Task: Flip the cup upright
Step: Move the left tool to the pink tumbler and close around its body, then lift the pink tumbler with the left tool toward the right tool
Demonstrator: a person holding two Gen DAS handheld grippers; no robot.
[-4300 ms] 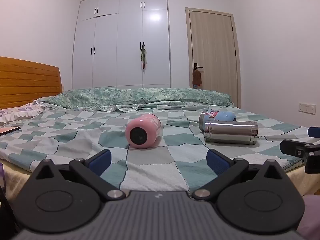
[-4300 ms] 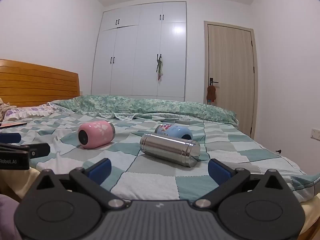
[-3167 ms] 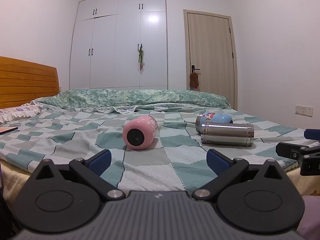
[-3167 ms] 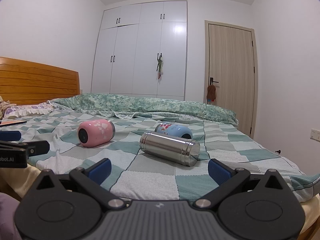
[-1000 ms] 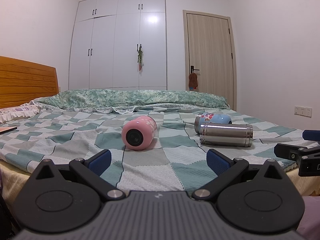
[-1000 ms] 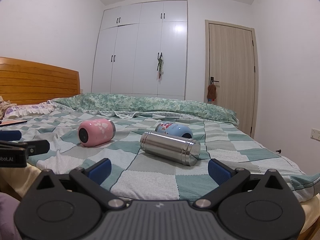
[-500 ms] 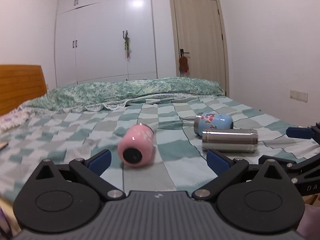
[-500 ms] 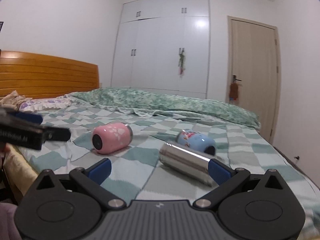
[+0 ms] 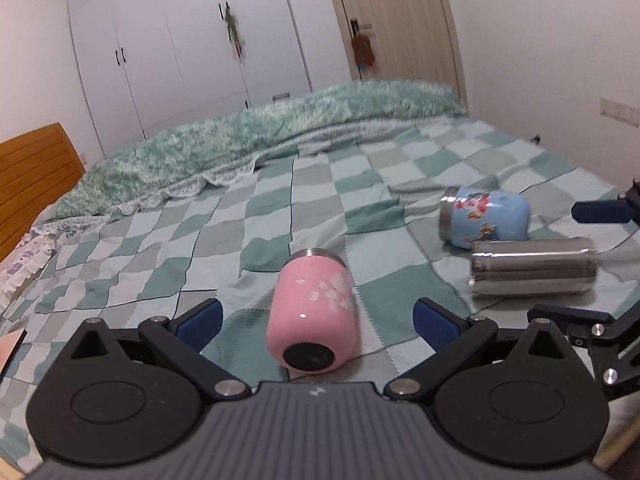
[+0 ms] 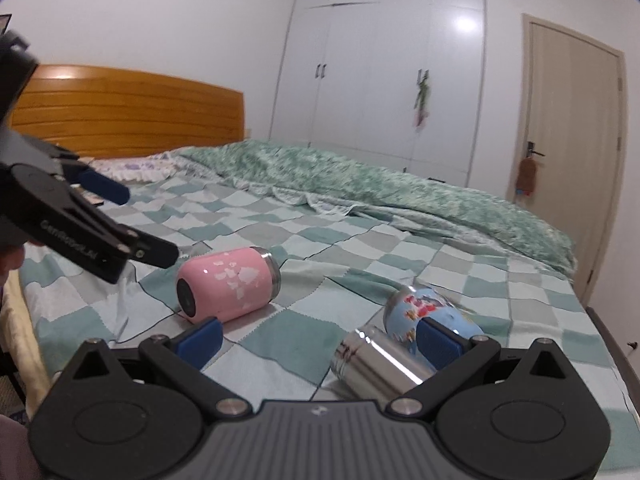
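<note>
- Left wrist view: the left tool (image 9: 316, 316) has its two blue-padded fingers (image 9: 199, 317) spread wide apart, holding nothing.
- Three cups lie on the bed (image 9: 224, 240), all on their sides. The pink cup (image 9: 314, 322) is nearest, between the two fingers in the view but not touched by either; its dark base faces the camera and its steel rim points away toward the far side of the bed.
- To the right lies the blue cup (image 9: 486, 222), with flower prints and its steel rim turned left.
- Just in front of the blue one lies the steel cup (image 9: 532, 272), set crosswise; whether the two touch cannot be told.
- One other tool shows at the right edge: the right tool (image 9: 600, 212), one blue finger over the bed beyond the steel cup.
- Behind stand one white wardrobe (image 9: 180, 52), one door (image 9: 396, 20) and one wooden headboard (image 9: 36, 176).
- Right wrist view: the right tool (image 10: 318, 336) also has its fingers (image 10: 200, 340) wide apart and empty.
- The same three cups appear: the pink cup (image 10: 228, 284) lies on its side at left, base toward the bed edge; the blue cup (image 10: 420, 314) and steel cup (image 10: 376, 364) lie close together at right, partly behind the right-hand finger.
- The left tool (image 10: 132, 224) hangs above the bed near the pink cup, apart from it.
</note>
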